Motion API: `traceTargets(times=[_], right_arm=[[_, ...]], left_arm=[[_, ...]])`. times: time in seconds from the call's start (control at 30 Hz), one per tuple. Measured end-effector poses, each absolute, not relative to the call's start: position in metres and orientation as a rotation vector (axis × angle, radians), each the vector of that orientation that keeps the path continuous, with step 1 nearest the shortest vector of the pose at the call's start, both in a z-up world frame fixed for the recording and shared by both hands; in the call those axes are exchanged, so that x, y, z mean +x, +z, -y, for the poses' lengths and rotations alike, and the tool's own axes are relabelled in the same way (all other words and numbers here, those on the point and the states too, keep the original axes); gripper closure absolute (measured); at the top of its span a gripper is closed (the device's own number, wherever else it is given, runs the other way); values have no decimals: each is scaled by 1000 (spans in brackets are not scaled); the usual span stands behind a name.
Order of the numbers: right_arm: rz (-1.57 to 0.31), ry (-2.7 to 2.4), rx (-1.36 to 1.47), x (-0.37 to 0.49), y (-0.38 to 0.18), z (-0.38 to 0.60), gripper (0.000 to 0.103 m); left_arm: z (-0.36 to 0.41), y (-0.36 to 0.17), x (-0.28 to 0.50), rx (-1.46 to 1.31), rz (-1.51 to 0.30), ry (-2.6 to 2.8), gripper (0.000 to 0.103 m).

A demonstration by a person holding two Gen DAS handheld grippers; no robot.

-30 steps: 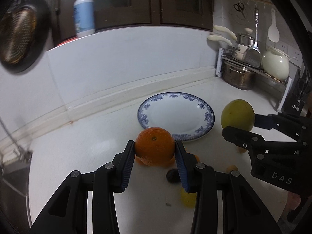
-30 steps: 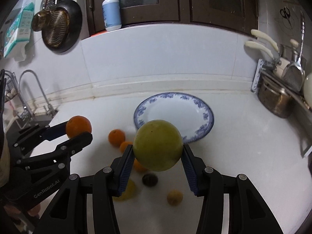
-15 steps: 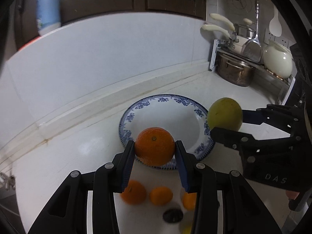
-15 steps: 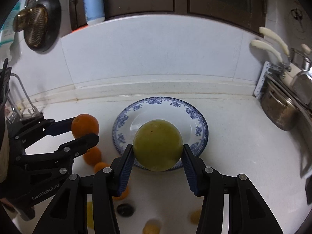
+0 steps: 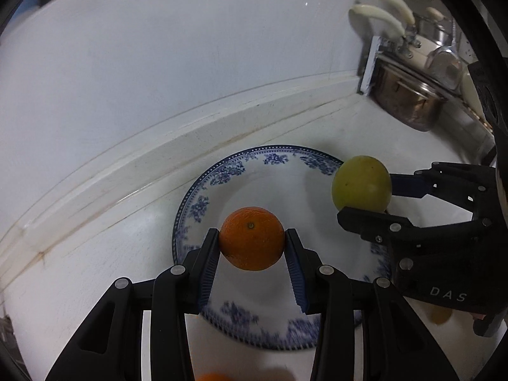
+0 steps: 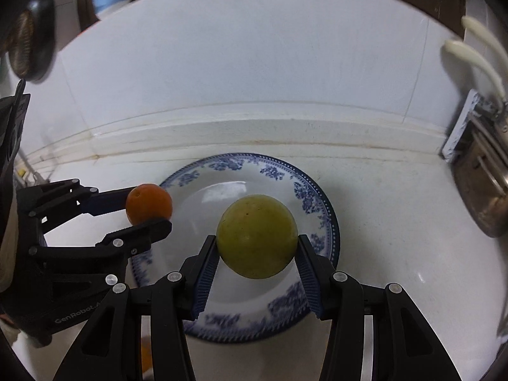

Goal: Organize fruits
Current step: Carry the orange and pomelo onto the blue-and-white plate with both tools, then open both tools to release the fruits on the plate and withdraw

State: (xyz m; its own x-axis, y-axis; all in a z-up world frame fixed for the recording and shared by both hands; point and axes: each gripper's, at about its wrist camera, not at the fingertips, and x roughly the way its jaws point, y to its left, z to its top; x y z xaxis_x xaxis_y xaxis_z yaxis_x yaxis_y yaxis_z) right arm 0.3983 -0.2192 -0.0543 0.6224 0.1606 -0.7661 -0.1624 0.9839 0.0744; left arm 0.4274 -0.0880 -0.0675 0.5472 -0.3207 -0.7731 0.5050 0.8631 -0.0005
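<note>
My left gripper (image 5: 252, 247) is shut on an orange (image 5: 251, 243) and holds it over the left part of a blue-and-white plate (image 5: 241, 165). My right gripper (image 6: 256, 247) is shut on a large yellow-green fruit (image 6: 257, 235) and holds it over the middle of the same plate (image 6: 279, 171). In the left wrist view the yellow-green fruit (image 5: 361, 183) hangs over the plate's right rim. In the right wrist view the orange (image 6: 148, 203) sits over the plate's left rim.
The plate lies on a white counter against a white backsplash (image 5: 158, 63). A steel pot (image 5: 409, 101) and a rack with white-handled utensils (image 5: 377, 16) stand at the right. Small orange fruit (image 5: 211, 376) lies on the counter below the plate. A pan (image 6: 28, 44) hangs at the upper left.
Both grippers moved forward with their fruit, from beside the plate to over it. The loose small fruits on the counter slid out of view at the bottom.
</note>
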Motion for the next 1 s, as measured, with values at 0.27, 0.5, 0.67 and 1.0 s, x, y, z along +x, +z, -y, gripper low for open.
traceTargets(times=[0.27, 0.5, 0.67, 1.0], right_arm=[[-930, 179, -33, 429, -76, 219, 53], [-950, 194, -29, 444, -87, 219, 53], [-965, 196, -35, 448, -95, 218, 53], [-965, 198, -32, 450, -98, 220, 53]], left_arm=[[96, -90, 458, 269, -934, -483, 63], [98, -100, 467, 284, -959, -491, 63], [102, -104, 470, 311, -956, -497, 63], [105, -97, 470, 332, -932, -480, 52]])
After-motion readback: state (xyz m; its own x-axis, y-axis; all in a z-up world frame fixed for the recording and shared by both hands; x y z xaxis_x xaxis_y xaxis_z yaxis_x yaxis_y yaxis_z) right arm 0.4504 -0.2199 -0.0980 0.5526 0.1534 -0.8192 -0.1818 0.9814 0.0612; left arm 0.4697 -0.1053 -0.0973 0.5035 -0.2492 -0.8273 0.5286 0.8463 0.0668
